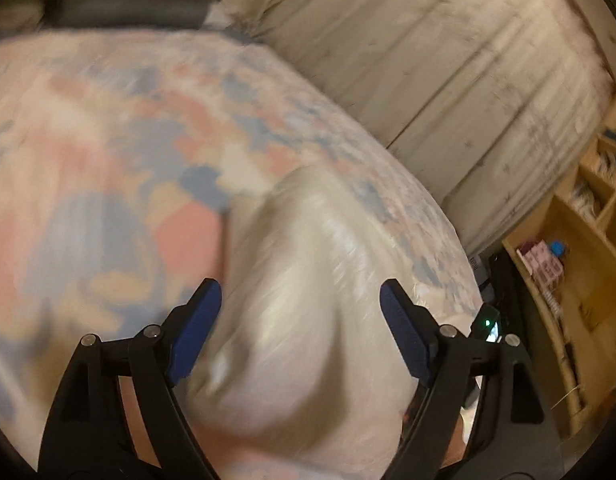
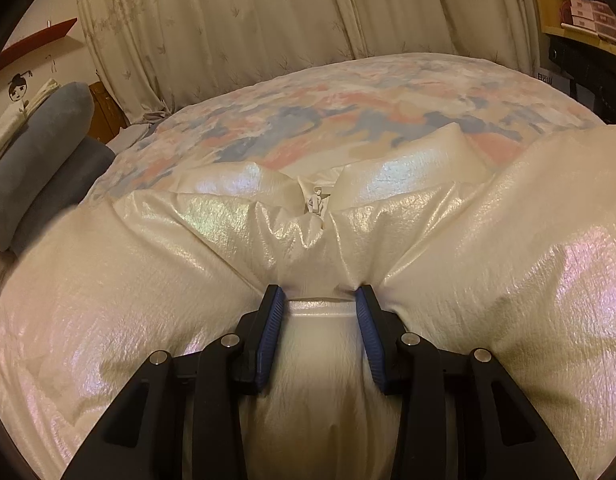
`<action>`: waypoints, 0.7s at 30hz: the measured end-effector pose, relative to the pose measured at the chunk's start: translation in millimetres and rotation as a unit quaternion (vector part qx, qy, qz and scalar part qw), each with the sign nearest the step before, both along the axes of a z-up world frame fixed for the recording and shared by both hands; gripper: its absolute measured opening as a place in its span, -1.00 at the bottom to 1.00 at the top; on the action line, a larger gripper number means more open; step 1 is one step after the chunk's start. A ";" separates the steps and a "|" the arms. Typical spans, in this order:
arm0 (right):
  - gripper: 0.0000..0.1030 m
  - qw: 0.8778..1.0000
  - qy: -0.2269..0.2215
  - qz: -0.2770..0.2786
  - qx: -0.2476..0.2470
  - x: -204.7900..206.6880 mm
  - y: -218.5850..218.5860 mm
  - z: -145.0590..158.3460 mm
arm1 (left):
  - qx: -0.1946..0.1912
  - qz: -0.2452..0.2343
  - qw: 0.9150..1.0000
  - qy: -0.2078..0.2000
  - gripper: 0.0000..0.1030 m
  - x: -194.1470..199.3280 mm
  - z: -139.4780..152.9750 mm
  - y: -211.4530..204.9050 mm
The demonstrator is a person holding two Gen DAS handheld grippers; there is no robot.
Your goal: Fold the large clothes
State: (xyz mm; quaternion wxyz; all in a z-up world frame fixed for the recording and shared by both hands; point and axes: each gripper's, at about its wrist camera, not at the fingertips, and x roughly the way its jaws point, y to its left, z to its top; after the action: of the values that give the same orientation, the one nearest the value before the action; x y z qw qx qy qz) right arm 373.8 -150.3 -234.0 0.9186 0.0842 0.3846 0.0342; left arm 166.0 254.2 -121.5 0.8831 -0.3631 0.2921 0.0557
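A shiny cream puffer jacket [image 2: 188, 272] lies spread on a bed, its zipper pull [image 2: 317, 202] at the middle and its collar toward the far side. My right gripper [image 2: 320, 300] is closed on a bunched fold of the jacket front below the zipper, with fabric pinched between the blue pads [image 2: 270, 328]. In the blurred left wrist view, my left gripper [image 1: 300, 296] is wide open above a rounded part of the same jacket [image 1: 308, 280], with nothing between its pads [image 1: 196, 328].
The bed has a pastel pink, blue and cream floral cover [image 2: 348, 120] [image 1: 108, 160]. Cream curtains [image 2: 268, 12] hang behind it. Grey pillows [image 2: 40, 152] lie at the left. A wooden shelf unit [image 1: 580, 264] with boxes stands at the right.
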 end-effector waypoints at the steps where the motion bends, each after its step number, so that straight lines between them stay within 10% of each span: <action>1: -0.25 1.000 0.000 0.000 0.000 -0.8 -0.1 0.6 | -0.011 0.004 1.000 0.011 0.54 -9.2 -3.8 -0.7; 8: -0.25 1.000 -0.001 0.000 0.000 -0.6 -0.5 0.3 | -0.074 -0.011 0.995 0.074 0.54 -44.9 -45.7 -1.3; 21: -0.25 1.000 -0.001 -0.001 0.004 -2.4 -2.3 1.1 | -0.123 -0.037 0.990 0.057 0.41 59.8 -90.8 -13.8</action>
State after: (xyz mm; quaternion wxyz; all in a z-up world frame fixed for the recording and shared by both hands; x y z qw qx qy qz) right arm 371.3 -152.6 -232.9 0.9185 0.0878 0.3838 0.0352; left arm 225.8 240.5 -212.3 0.8152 -0.4537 0.3600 0.0070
